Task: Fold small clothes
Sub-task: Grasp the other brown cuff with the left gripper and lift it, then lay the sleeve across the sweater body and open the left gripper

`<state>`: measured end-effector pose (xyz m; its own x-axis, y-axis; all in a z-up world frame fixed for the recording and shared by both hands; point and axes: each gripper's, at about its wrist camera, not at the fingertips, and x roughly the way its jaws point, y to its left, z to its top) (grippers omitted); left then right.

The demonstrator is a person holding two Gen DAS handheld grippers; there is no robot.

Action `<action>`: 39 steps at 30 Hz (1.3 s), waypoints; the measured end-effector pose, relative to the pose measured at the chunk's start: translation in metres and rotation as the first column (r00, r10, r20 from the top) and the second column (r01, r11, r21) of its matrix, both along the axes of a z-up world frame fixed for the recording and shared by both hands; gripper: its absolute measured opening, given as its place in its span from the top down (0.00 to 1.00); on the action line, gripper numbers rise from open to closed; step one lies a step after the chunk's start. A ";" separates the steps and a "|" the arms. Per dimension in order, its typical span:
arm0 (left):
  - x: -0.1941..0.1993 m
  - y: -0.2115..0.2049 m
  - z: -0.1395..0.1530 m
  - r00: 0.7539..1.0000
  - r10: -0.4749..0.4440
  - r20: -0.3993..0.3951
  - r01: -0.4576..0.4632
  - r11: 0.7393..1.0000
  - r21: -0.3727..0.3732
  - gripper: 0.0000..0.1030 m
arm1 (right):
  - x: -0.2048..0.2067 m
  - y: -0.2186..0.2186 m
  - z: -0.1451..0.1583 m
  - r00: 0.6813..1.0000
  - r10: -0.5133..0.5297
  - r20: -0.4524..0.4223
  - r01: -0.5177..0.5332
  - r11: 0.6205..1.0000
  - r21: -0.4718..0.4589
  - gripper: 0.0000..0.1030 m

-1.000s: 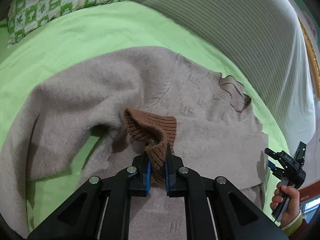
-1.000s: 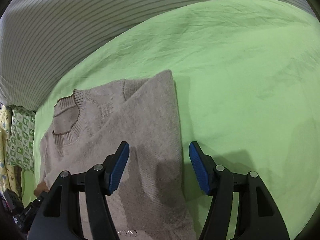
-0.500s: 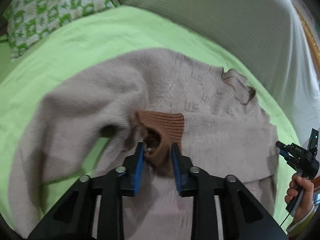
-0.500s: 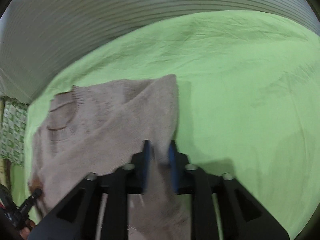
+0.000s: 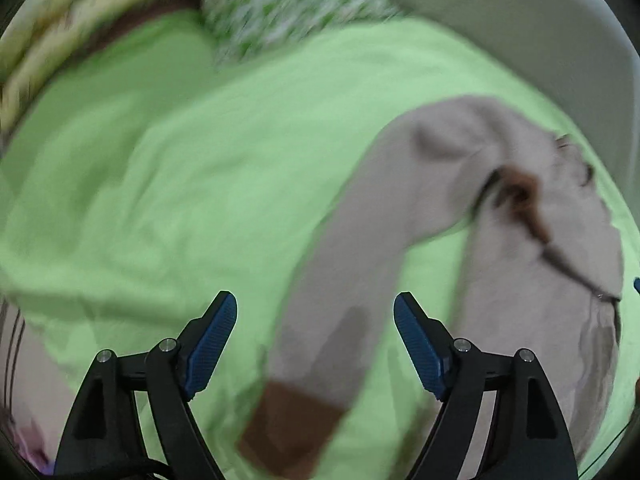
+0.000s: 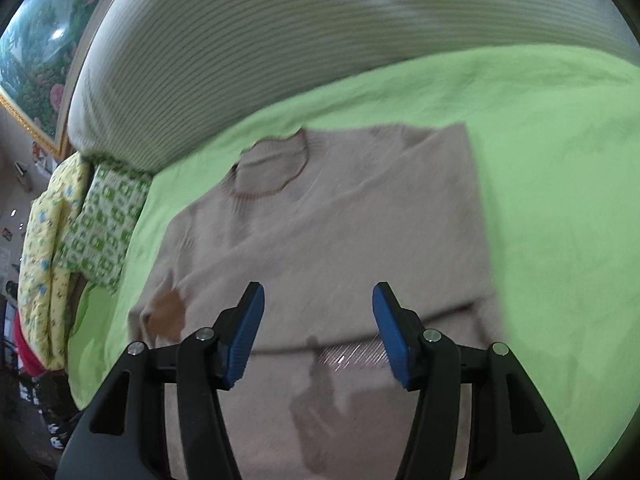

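A small beige knitted sweater with brown cuffs lies on the green bedsheet, neck hole toward the headboard. One sleeve is folded across its front, its brown cuff at the left. In the blurred left wrist view the other sleeve stretches out over the sheet to its brown cuff. My left gripper is open and empty above that sleeve. My right gripper is open and empty above the sweater's lower body.
A striped headboard runs along the far side of the bed. A green-and-white patterned pillow and a yellow quilt lie at the bed's left edge. Bare green sheet spreads left of the sweater.
My left gripper let go of the brown cuff, opened and swung left over the outstretched sleeve. My right gripper shut on the sweater's edge half a second ago and has opened and lifted back.
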<state>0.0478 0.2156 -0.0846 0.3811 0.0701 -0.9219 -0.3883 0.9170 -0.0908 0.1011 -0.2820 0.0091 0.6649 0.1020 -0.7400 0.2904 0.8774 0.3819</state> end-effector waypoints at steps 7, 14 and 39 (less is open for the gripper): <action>-0.001 0.008 -0.038 0.996 -0.029 -0.084 0.013 0.981 -0.191 0.40 | -0.008 0.025 -0.007 0.999 0.013 -0.041 -0.012 1.000 0.023 0.44; -0.004 -0.005 -0.006 0.995 -0.102 0.017 0.103 0.978 -0.179 0.90 | -0.017 0.029 -0.001 1.000 0.007 -0.020 -0.007 1.000 0.013 0.44; 0.151 -0.334 0.113 0.706 -0.654 0.271 0.700 0.701 -0.133 0.59 | -0.064 -0.060 -0.008 0.977 -0.214 0.015 0.212 0.973 0.088 0.44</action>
